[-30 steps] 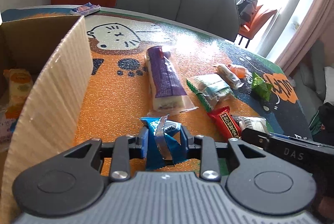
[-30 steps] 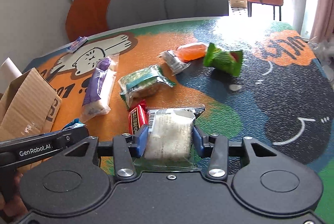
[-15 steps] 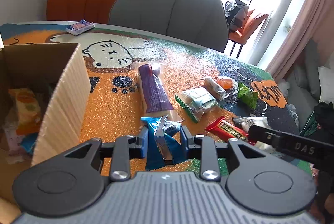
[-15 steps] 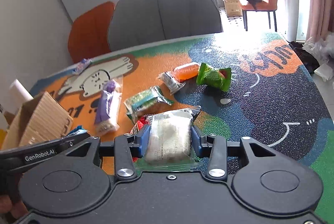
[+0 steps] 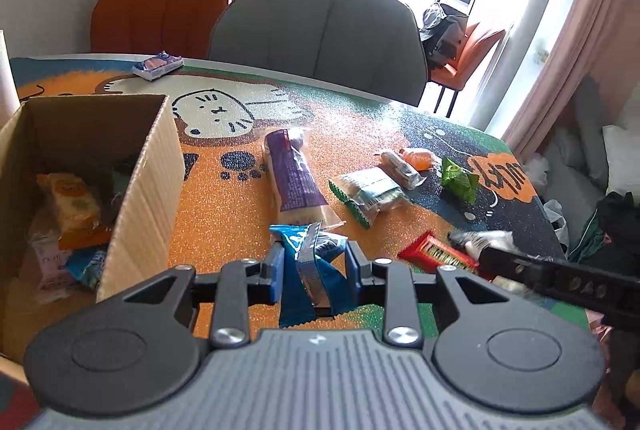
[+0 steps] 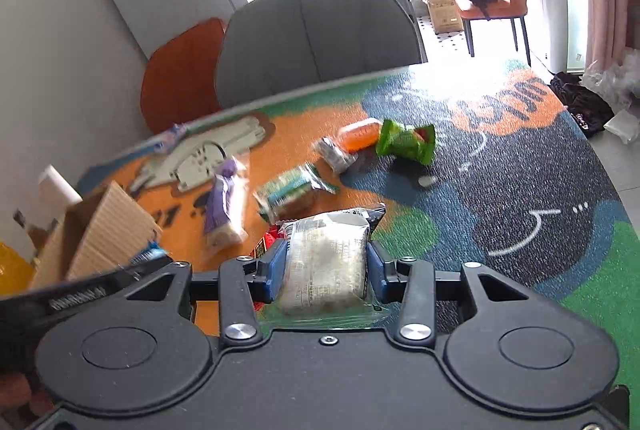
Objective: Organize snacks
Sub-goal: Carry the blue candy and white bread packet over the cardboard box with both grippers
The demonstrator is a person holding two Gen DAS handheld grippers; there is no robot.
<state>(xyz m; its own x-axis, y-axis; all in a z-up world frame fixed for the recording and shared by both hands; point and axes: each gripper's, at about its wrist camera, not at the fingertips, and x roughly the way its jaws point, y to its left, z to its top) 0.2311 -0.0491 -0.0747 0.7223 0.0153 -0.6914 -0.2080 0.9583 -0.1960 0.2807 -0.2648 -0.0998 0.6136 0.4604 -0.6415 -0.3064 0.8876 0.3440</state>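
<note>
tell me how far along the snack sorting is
A few snacks already lie in the cardboard box. The left gripper holds a blue packet; the right gripper holds a white packet. The purple packet and several others are left on the table.

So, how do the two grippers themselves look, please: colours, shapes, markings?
Both grippers are alike: the left gripper and the right gripper have blue finger pads on black linkage arms with silver screws and round black discs. The left body is ribbed grey; the right is plain black. No cables or sleeves show.
</note>
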